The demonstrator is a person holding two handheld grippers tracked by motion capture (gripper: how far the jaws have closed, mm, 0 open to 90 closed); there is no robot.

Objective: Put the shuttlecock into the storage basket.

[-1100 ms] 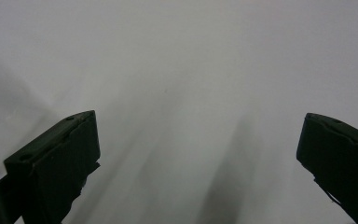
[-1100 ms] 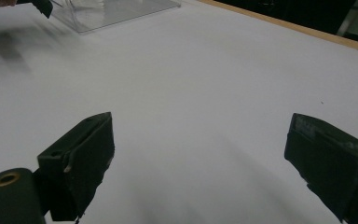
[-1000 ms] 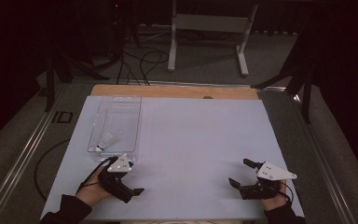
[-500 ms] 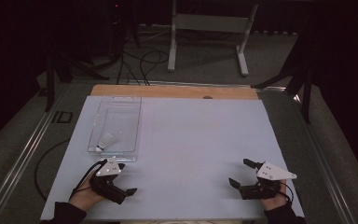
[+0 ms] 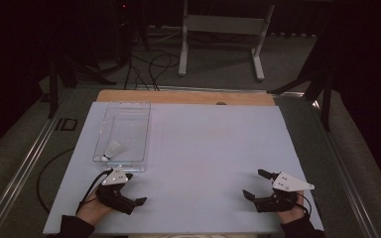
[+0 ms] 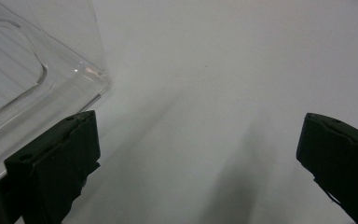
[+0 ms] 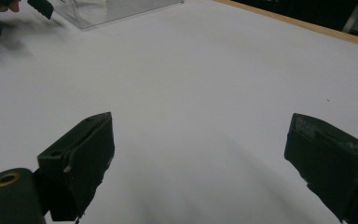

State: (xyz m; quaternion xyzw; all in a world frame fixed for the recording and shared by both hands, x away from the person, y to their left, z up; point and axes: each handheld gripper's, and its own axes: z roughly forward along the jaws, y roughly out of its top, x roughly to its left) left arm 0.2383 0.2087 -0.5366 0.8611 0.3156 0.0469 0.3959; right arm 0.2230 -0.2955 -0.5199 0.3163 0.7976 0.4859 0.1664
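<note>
White tabletop [image 5: 198,163] bearing one clear plastic tray [image 5: 124,133] at its left side, with a small white shuttlecock-like item [image 5: 113,150] lying inside near the tray's near end; its exact kind is too small to tell. Left hand-held gripper [image 5: 135,193], jaws spread apart and empty, now rests on the tabletop just short of the tray's near edge, having drawn back toward the person from a spot closer to the tray a second ago. In the left gripper view the tray corner [image 6: 51,88] sits just beyond the left jaw, not touched. Right hand-held gripper [image 5: 256,184], jaws likewise apart and holding nothing, lies unmoved at the near right, well apart from the tray. Judgement: the item appears deposited in the tray, and the left withdrawal suggests that placing is finished.
</note>
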